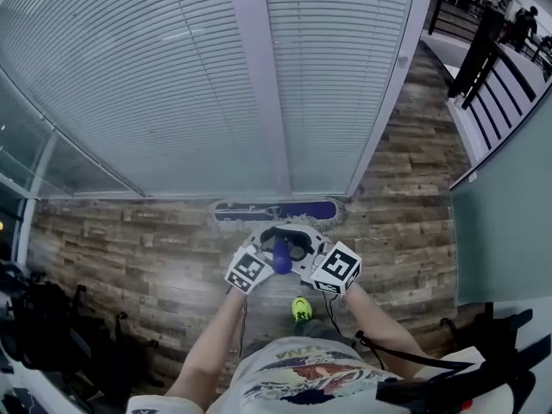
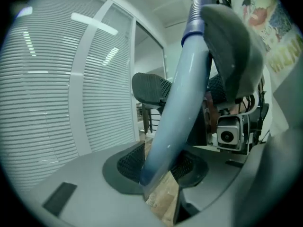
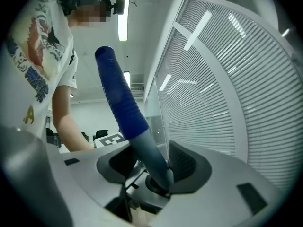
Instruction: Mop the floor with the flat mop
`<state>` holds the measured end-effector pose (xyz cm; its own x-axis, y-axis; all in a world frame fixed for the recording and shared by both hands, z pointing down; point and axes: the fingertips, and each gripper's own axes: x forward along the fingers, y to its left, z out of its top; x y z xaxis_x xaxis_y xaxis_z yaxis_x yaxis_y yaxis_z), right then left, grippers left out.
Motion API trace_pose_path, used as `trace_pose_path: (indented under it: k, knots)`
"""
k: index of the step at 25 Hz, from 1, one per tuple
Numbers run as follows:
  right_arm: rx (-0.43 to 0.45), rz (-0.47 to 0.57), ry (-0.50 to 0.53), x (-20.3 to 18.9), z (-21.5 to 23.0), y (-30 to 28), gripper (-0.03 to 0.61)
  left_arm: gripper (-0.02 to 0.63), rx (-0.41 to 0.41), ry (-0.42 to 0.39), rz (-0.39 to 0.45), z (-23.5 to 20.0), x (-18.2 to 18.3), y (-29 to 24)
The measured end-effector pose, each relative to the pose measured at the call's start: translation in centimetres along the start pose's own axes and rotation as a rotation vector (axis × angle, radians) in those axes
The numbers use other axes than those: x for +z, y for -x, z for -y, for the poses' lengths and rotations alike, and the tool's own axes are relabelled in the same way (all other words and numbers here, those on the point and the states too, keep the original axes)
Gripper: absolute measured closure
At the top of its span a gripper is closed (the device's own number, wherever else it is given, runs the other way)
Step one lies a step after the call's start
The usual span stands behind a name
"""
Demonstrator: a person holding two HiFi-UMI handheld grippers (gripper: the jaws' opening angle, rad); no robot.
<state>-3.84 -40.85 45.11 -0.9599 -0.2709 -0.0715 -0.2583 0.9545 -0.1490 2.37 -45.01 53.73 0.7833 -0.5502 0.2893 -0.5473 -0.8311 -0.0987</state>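
Note:
The flat mop's blue head [image 1: 276, 211] lies on the wood floor against the foot of the blinded glass wall. Its handle [image 1: 281, 258] rises toward me, ending in a dark blue ribbed grip. My left gripper [image 1: 267, 254] and right gripper [image 1: 299, 254] face each other on that handle, marker cubes outward. In the left gripper view the pale blue pole [image 2: 177, 108] runs between the pads of the left gripper [image 2: 158, 167], which is shut on it. In the right gripper view the pole [image 3: 142, 136] crosses the right gripper [image 3: 151, 167] just below the blue grip, pads against it.
White blinds [image 1: 172, 76] and a window post [image 1: 259, 76] fill the wall ahead. Dark bags [image 1: 43, 326] sit on the floor at the left. A green panel [image 1: 504, 222] and a black railing [image 1: 483, 50] stand at the right. My yellow shoe [image 1: 300, 309] is below the grippers.

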Motion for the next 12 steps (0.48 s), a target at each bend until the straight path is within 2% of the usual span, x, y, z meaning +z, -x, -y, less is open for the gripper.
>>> trace_pose_path:
  k: [3, 6, 12]
  knots:
    - [-0.055, 0.018, 0.025, 2.1, 4.2, -1.2, 0.383, 0.496, 0.037, 0.044, 0.044, -3.9, 1.7, -1.9]
    - [-0.097, 0.019, 0.048, 3.4, 7.2, -2.0, 0.409, 0.495, 0.076, 0.070, 0.050, -6.7, 2.3, -3.2]
    - [-0.124, 0.014, 0.062, 4.9, 11.5, -4.0, 0.411, 0.497, 0.147, 0.096, 0.058, -11.1, 4.1, -4.7]
